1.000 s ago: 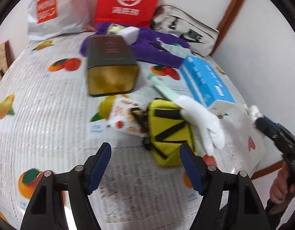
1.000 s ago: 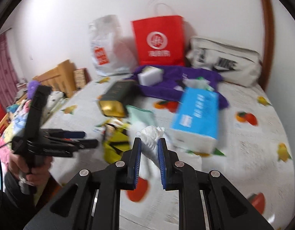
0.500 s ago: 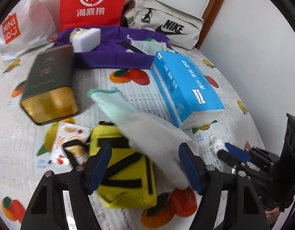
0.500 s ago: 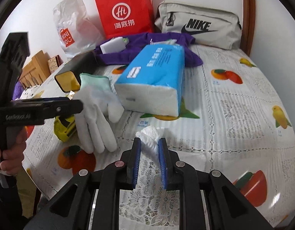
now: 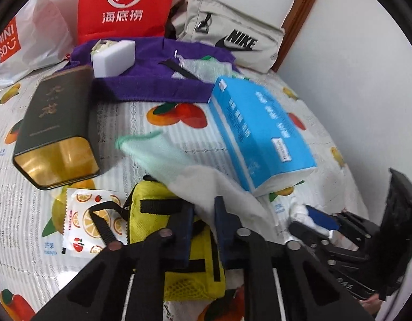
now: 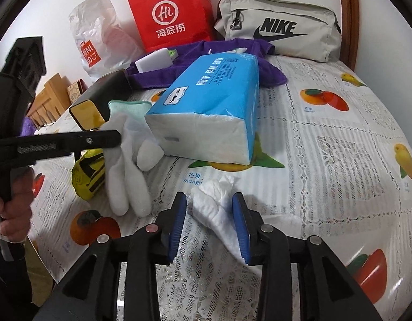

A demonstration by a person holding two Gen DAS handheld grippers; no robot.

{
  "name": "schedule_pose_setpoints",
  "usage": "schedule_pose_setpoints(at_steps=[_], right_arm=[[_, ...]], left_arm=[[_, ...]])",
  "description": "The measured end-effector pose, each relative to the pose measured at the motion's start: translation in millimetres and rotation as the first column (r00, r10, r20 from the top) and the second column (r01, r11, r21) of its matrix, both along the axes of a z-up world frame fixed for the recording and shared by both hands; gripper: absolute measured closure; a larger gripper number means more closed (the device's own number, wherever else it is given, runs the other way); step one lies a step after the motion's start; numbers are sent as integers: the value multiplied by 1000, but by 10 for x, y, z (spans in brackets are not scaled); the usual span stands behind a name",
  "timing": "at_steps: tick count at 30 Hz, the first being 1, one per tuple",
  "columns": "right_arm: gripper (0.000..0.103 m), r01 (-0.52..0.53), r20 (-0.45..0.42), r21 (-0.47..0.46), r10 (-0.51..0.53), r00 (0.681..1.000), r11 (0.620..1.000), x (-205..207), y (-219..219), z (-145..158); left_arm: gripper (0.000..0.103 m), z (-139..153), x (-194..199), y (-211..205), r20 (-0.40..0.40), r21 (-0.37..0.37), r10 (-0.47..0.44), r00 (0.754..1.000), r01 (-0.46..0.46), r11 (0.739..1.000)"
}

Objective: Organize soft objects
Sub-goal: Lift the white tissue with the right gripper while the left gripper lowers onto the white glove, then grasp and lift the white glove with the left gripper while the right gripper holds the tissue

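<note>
A white glove with a green cuff [image 5: 179,171] lies over a yellow mesh pouch [image 5: 189,256] on the fruit-print bedspread. My left gripper [image 5: 203,219] has narrowed over the pouch and the glove's edge; whether it pinches either is unclear. The glove also shows in the right wrist view [image 6: 125,171] beside the left gripper [image 6: 109,139]. A crumpled white tissue [image 6: 216,200] lies on the bed between the open fingers of my right gripper [image 6: 208,214]. The blue tissue pack [image 6: 214,107] lies just beyond.
A dark tin with a gold end [image 5: 56,131], a fruit-print sachet [image 5: 90,222], a purple towel [image 5: 152,80] with a white sponge [image 5: 113,57], a red paper bag [image 5: 125,2], a Nike bag [image 6: 278,26] and a plastic bag [image 6: 98,42] lie around. A wall runs along the right.
My right gripper has opened and let go of the white tissue, which now lies on the bed. My left gripper has moved down over the pouch and glove and its fingers have closed in.
</note>
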State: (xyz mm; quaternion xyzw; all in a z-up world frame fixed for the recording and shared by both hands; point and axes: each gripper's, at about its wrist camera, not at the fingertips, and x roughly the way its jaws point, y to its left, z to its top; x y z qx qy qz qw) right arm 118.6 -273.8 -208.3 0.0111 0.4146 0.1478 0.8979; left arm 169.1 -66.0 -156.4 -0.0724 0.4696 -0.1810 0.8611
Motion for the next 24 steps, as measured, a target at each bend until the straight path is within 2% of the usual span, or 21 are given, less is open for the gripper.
schedule_pose_setpoints(at_steps=[4, 12, 18, 21, 22, 24], right_arm=[[57, -15, 14, -14, 16, 1000, 1000, -10, 53, -8], [57, 4, 26, 6, -4, 1000, 1000, 14, 41, -13], [58, 20, 25, -4, -20, 999, 1000, 13, 71, -12], [67, 19, 22, -18, -19, 1000, 1000, -1, 104, -12], [75, 14, 20, -14, -14, 1000, 1000, -6, 110, -11], [77, 4, 9, 7, -4, 1000, 1000, -7, 130, -6]], left_arm=[[90, 170, -92, 86, 39, -23, 7, 999, -6, 1000], [90, 462, -288, 331, 93, -62, 31, 995, -26, 998], [90, 609, -504, 810, 127, -17, 117, 985, -116, 993], [90, 482, -587, 1029, 101, 36, 158, 982, -162, 986], [90, 410, -592, 1072, 87, 56, 171, 982, -176, 983], [90, 234, -595, 1157, 46, 89, 191, 981, -194, 977]])
